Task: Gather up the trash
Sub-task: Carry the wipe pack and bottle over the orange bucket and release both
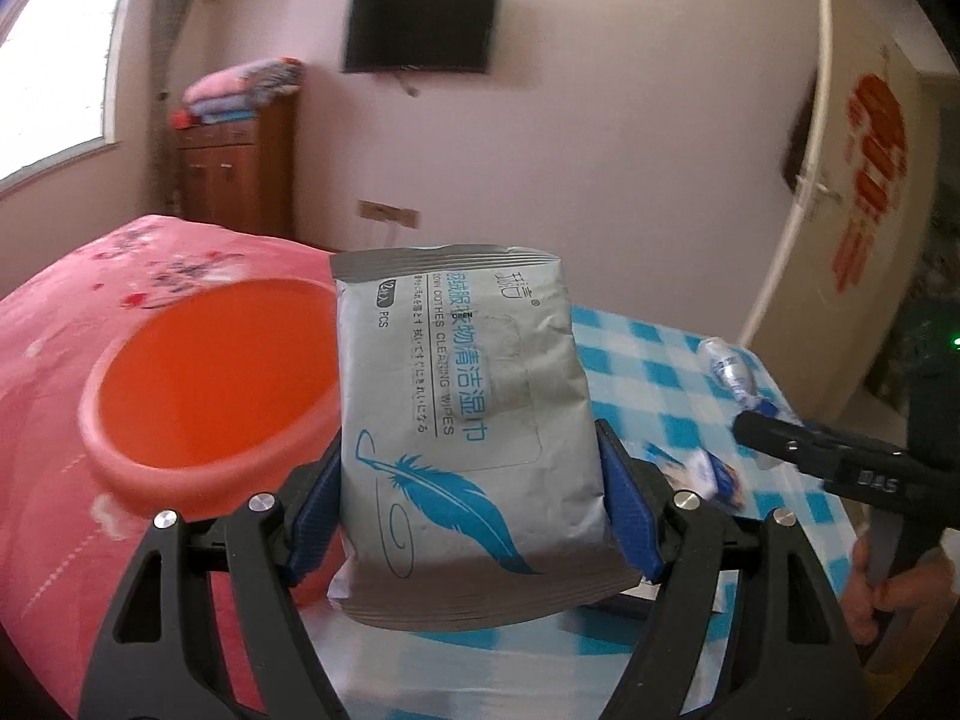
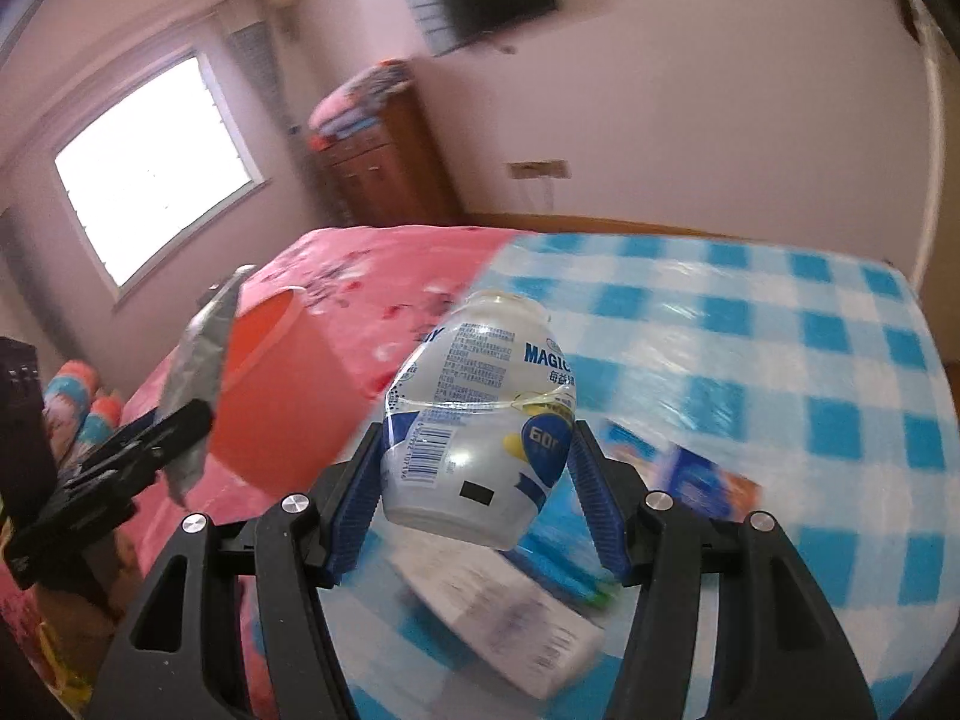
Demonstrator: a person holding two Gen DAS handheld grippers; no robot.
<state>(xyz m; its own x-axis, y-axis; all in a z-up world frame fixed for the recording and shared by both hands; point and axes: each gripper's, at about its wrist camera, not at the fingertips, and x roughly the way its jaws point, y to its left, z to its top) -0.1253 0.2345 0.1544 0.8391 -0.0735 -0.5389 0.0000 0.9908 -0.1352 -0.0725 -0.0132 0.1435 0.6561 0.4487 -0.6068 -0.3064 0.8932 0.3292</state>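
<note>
A grey wet-wipes pack stands upright, pinched at its sides by the left gripper, lifted clear of the bench. The right gripper pinches a small clear plastic bottle, tilted, also held off the surface. An orange bin sits at nine o'clock from the pack, its open mouth just beside it. Under the bottle, at six o'clock, lies a blurred white carton; a blue and orange wrapper lies at three o'clock. The bench wears a blue-and-white checked cloth, edge against a bed with a pink flowered cover. Beyond, a wooden cabinet, a wall-mounted television and a bright window.
</note>
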